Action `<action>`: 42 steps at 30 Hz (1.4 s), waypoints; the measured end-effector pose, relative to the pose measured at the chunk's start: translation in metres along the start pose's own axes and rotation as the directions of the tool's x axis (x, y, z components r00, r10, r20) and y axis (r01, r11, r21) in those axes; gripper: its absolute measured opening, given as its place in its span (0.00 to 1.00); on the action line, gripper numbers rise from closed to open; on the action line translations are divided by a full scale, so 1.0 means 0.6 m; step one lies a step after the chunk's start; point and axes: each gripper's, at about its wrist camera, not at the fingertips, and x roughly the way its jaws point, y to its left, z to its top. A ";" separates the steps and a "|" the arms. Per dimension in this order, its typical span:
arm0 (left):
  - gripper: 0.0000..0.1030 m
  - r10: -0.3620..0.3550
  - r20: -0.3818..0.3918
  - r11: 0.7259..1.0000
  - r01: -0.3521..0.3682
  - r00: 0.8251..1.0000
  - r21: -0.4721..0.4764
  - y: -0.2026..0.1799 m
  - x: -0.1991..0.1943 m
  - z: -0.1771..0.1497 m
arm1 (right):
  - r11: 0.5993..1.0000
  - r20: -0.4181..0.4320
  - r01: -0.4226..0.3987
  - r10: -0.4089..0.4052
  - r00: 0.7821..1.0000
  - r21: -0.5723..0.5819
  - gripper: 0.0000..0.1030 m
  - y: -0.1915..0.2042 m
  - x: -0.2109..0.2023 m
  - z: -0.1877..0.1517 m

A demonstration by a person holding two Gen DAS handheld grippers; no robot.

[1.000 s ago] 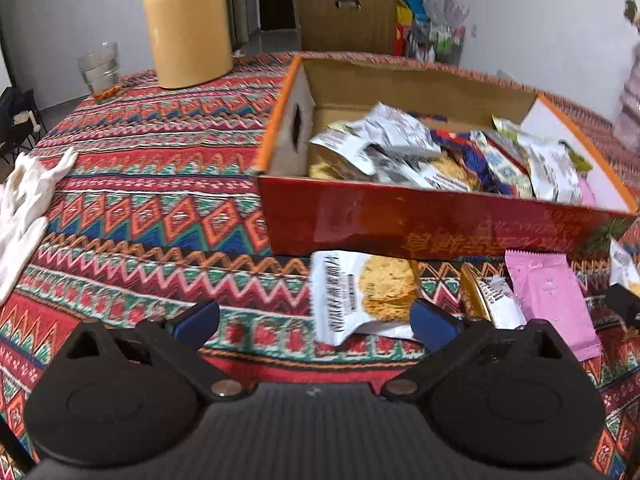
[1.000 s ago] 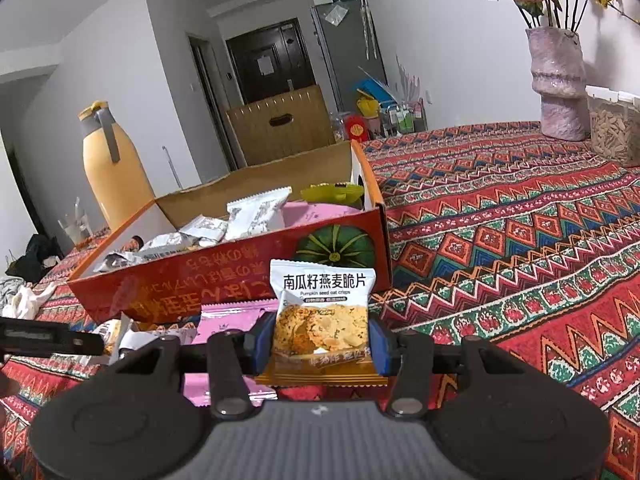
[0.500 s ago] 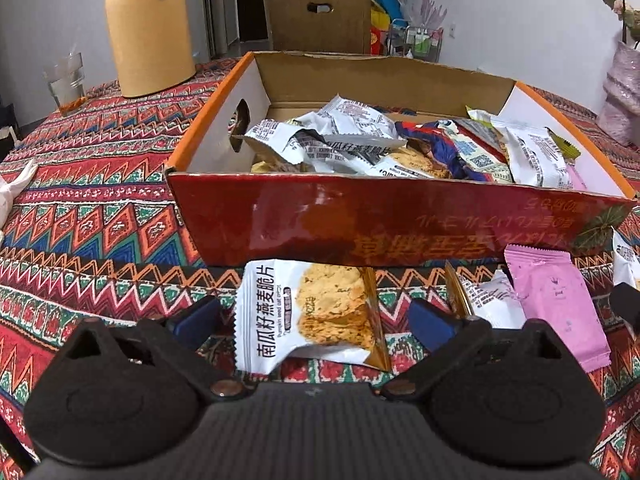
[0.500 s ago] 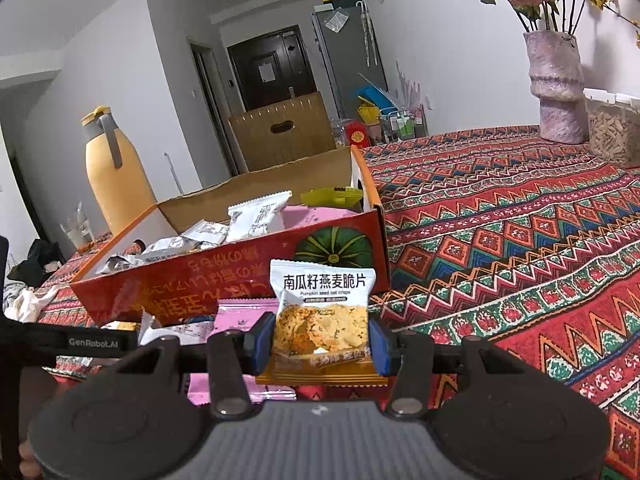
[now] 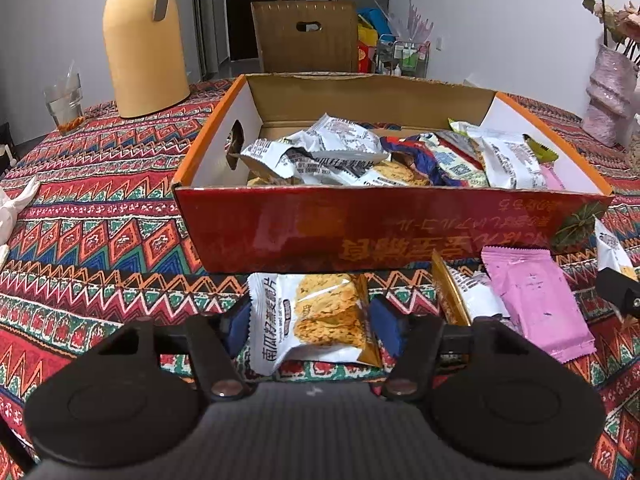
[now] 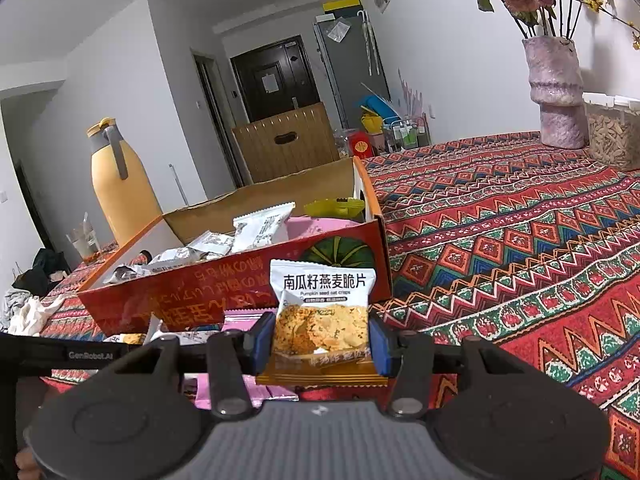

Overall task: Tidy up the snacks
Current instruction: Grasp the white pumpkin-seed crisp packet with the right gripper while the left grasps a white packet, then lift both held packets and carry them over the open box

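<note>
An open red cardboard box (image 5: 392, 232) holds several snack packets on the patterned tablecloth; it also shows in the right wrist view (image 6: 192, 292). My left gripper (image 5: 310, 322) is shut on a white oat crisp packet (image 5: 316, 316) lying just in front of the box. My right gripper (image 6: 320, 340) is shut on another oat crisp packet (image 6: 322, 320), held upright near the box's right front corner. A pink packet (image 5: 532, 300) and a gold-edged packet (image 5: 460, 300) lie on the cloth to the right of my left gripper.
A yellow thermos jug (image 5: 140, 40) and a glass (image 5: 64, 104) stand at the far left. A pink vase with flowers (image 6: 554, 92) and a clear container (image 6: 612, 136) stand at the far right. A white cloth (image 5: 12, 208) lies at the left edge.
My left gripper moved forward around the oat crisp packet and closed on it. My right gripper kept its packet and stayed nearly still.
</note>
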 end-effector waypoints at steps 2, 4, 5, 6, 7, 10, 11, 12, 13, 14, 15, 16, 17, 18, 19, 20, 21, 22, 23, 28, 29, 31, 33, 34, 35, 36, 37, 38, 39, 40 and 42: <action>0.59 -0.002 0.003 1.000 0.002 1.000 0.010 -0.002 -0.003 0.000 | 1.000 0.002 -0.002 0.002 1.000 0.000 0.46 0.000 -0.001 0.000; 0.56 -0.002 0.006 1.000 0.002 1.000 0.022 -0.004 -0.006 -0.001 | 1.000 0.004 -0.004 0.004 1.000 0.001 0.46 0.000 -0.001 0.000; 0.53 -0.004 0.008 1.000 0.003 1.000 0.023 -0.005 -0.007 0.000 | 1.000 0.006 -0.005 0.005 1.000 0.003 0.46 -0.001 -0.002 0.000; 0.52 -0.007 0.010 1.000 0.007 1.000 0.022 -0.004 -0.008 0.000 | 1.000 0.009 -0.007 0.007 1.000 0.004 0.46 -0.001 -0.003 0.000; 0.51 -0.011 0.013 1.000 0.011 1.000 0.018 -0.003 -0.010 0.000 | 1.000 0.012 -0.011 0.011 1.000 0.005 0.46 -0.002 -0.003 -0.001; 0.49 -0.017 0.016 1.000 0.017 1.000 0.010 -0.001 -0.013 0.000 | 1.000 0.014 -0.014 0.014 1.000 0.007 0.46 -0.002 -0.003 -0.001; 0.48 -0.019 0.017 1.000 0.019 1.000 0.006 -0.001 -0.012 0.001 | 1.000 0.014 -0.014 0.014 1.000 0.007 0.46 -0.002 -0.002 -0.001; 0.48 -0.021 0.018 1.000 0.021 1.000 0.003 0.000 -0.013 0.001 | 1.000 0.016 -0.017 0.017 1.000 0.007 0.46 -0.002 -0.002 -0.001; 0.48 -0.023 0.020 1.000 0.023 1.000 0.001 0.001 -0.013 0.001 | 1.000 0.018 -0.023 0.023 1.000 0.008 0.46 -0.002 -0.002 -0.001; 0.48 -0.025 0.021 1.000 0.025 0.999 0.001 0.001 -0.013 0.001 | 1.000 0.019 -0.026 0.026 0.999 0.009 0.46 -0.002 -0.001 -0.001; 0.48 -0.028 0.023 1.000 0.028 0.999 0.000 0.001 -0.014 0.001 | 1.000 0.020 -0.029 0.028 0.999 0.011 0.46 -0.003 -0.001 -0.002; 0.47 -0.030 0.028 1.000 0.030 0.999 -0.001 0.002 -0.017 0.001 | 0.999 0.023 -0.031 0.031 0.999 0.013 0.46 -0.003 0.000 -0.001; 0.47 -0.033 0.035 0.999 0.033 0.999 -0.002 0.002 -0.019 0.001 | 0.999 0.027 -0.033 0.033 0.999 0.015 0.46 -0.004 -0.001 -0.001; 0.47 -0.035 0.045 0.999 0.036 0.998 -0.002 0.002 -0.024 0.001 | 0.999 0.033 -0.035 0.034 0.999 0.017 0.46 -0.004 -0.001 -0.001; 0.47 -0.037 0.058 0.999 0.037 0.998 -0.001 0.002 -0.029 0.000 | 0.999 0.039 -0.035 0.034 0.999 0.019 0.46 -0.004 -0.002 -0.001; 0.47 -0.038 0.068 0.999 0.038 0.997 0.000 0.001 -0.034 0.000 | 0.999 0.049 -0.036 0.035 0.998 0.022 0.46 -0.005 -0.004 -0.001; 0.47 -0.040 0.083 0.999 0.040 0.996 0.001 0.000 -0.039 0.000 | 0.999 0.058 -0.038 0.037 0.998 0.024 0.46 -0.005 -0.006 -0.001; 0.47 -0.039 0.097 0.999 0.040 0.994 0.000 0.000 -0.045 0.001 | 0.999 0.070 -0.039 0.037 0.997 0.027 0.46 -0.006 -0.008 0.000; 0.47 -0.035 0.111 0.999 0.036 0.993 -0.001 0.000 -0.051 0.001 | 0.999 0.081 -0.039 0.037 0.996 0.028 0.46 -0.006 -0.010 0.000; 0.47 -0.039 0.168 0.998 0.045 0.985 -0.033 0.010 -0.089 0.002 | 1.000 0.127 -0.023 0.021 0.992 0.012 0.46 0.000 -0.021 0.000; 0.47 -0.042 0.176 0.998 0.050 0.984 -0.040 0.014 -0.095 0.004 | 1.000 0.138 -0.021 0.020 0.990 0.002 0.46 0.004 -0.023 0.000; 0.47 -0.045 0.191 0.997 0.056 0.981 -0.055 0.021 -0.109 0.007 | 1.000 0.155 -0.015 0.017 0.988 -0.018 0.46 0.012 -0.029 -0.001; 0.47 -0.051 0.197 0.996 0.064 0.979 -0.060 0.024 -0.118 0.013 | 0.999 0.169 -0.009 0.015 0.986 -0.039 0.46 0.019 -0.035 0.001; 0.47 -0.051 0.201 0.996 0.065 0.978 -0.060 0.026 -0.122 0.016 | 0.999 0.175 -0.004 0.013 0.985 -0.050 0.46 0.023 -0.038 0.003; 0.47 -0.047 0.208 0.996 0.061 0.977 -0.061 0.026 -0.127 0.020 | 0.998 0.181 -0.001 0.012 0.983 -0.060 0.46 0.028 -0.042 0.006; 0.47 -0.044 0.215 0.996 0.059 0.976 -0.060 0.025 -0.130 0.025 | 0.998 0.184 0.001 0.012 0.983 -0.070 0.46 0.032 -0.045 0.010; 0.47 -0.043 0.220 0.996 0.057 0.975 -0.061 0.025 -0.132 0.030 | 0.997 0.189 0.002 0.013 0.982 -0.076 0.46 0.036 -0.048 0.016; 0.47 -0.043 0.223 0.996 0.059 0.974 -0.063 0.025 -0.134 0.035 | 0.997 0.194 0.003 0.013 0.981 -0.082 0.46 0.039 -0.051 0.023; 0.47 -0.045 0.224 0.996 0.061 0.974 -0.066 0.026 -0.136 0.042 | 0.996 0.200 0.005 0.013 0.980 -0.091 0.46 0.043 -0.054 0.031; 0.47 -0.043 0.225 0.996 0.059 0.974 -0.067 0.025 -0.136 0.049 | 0.995 0.208 0.008 0.013 0.978 -0.100 0.46 0.048 -0.055 0.039; 0.47 -0.035 0.226 0.996 0.051 0.973 -0.069 0.025 -0.137 0.060 | 0.993 0.221 0.012 0.015 0.975 -0.119 0.46 0.056 -0.056 0.058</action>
